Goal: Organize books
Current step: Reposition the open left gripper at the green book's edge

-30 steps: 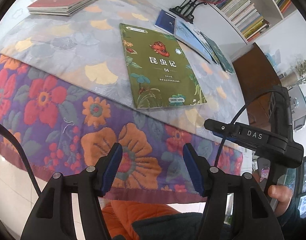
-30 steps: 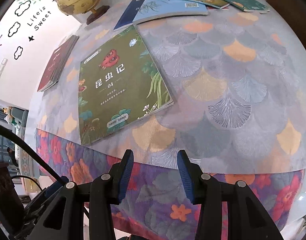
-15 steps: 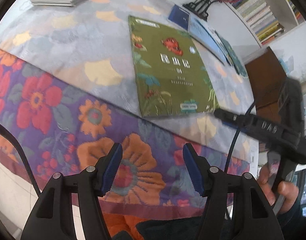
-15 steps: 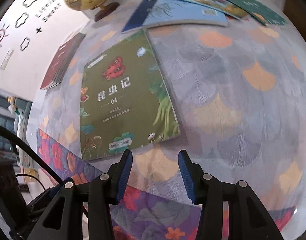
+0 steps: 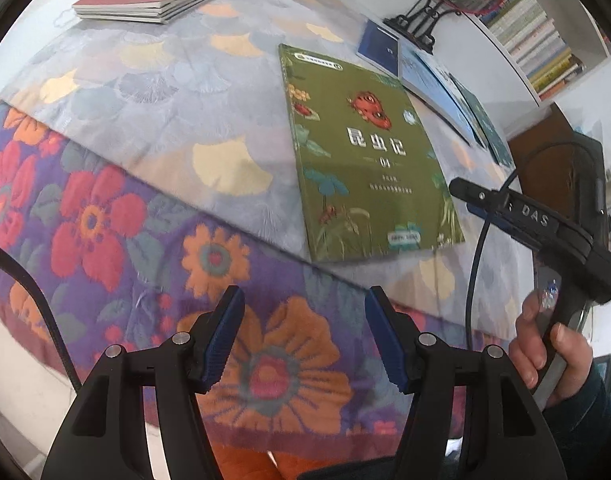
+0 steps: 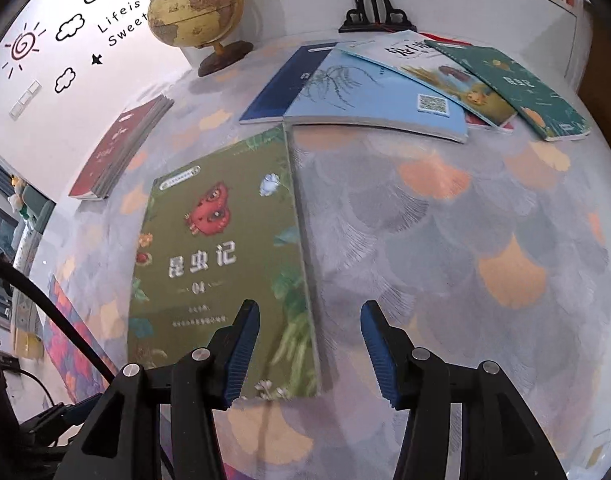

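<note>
Since the earlier frame the right gripper [image 6: 310, 344] has advanced over the green book [image 6: 225, 264], jaws just widened and empty, straddling its right edge ahead of the fingertips; next, presumably, closing on that edge.

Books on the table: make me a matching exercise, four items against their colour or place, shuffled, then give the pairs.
Items:
1. insect book
2. stack of books
3. globe
4. QR-code book

Descriptions:
A. light blue cover, overlapping other books at the far side
B. olive green cover, lying alone nearest the right gripper
C. dark red covers, at the table's left side
D. yellowish, on a wooden base by the wall

Pairs: 1-B, 2-C, 3-D, 4-A
</note>
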Demonstrator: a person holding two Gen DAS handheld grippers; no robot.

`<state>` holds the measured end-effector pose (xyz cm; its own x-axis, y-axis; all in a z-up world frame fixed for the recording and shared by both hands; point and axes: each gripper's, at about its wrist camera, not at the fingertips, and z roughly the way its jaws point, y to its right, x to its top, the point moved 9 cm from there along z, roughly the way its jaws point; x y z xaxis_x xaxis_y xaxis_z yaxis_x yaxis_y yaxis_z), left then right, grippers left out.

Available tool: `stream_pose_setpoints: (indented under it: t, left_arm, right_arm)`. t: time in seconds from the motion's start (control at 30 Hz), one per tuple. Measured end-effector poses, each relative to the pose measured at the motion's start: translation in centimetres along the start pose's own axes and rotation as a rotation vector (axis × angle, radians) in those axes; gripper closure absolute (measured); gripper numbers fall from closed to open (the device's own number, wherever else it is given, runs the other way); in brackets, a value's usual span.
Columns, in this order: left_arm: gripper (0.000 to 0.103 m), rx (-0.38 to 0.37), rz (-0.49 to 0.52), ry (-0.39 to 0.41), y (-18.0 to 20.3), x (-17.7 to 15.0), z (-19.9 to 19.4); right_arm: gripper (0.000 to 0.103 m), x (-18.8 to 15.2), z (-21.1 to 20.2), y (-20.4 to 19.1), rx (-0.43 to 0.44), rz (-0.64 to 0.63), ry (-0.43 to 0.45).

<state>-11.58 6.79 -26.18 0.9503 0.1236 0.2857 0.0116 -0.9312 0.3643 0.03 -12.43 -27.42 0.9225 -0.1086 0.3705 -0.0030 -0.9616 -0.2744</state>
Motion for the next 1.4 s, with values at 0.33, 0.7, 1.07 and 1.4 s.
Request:
stream_pose_setpoints:
  t: [0.33, 0.7, 1.07, 1.4]
  left_arm:
    - [0.032, 0.092, 0.157, 0.133, 2.2, 1.0, 2.1]
    - [0.02, 0.21, 0.352, 0.048, 1.0, -1.3, 1.5]
    - [0.017, 0.052, 0.123, 0.124, 2.4, 9.0, 0.5]
    - [0.026, 0.082, 0.122, 0.07, 2.8, 7.1, 3.9]
  right_arm:
    - [0.052, -1.7, 0.7, 0.4, -0.039, -0.028, -0.054]
    - [0.052, 0.3, 0.3, 1.6, -0.052, -0.025, -0.026]
    - [0.05, 1.4, 1.3, -1.4, 0.05, -0.125, -0.074]
    - [0.064, 0.0, 3.0, -2.5, 0.082, -0.249, -0.102]
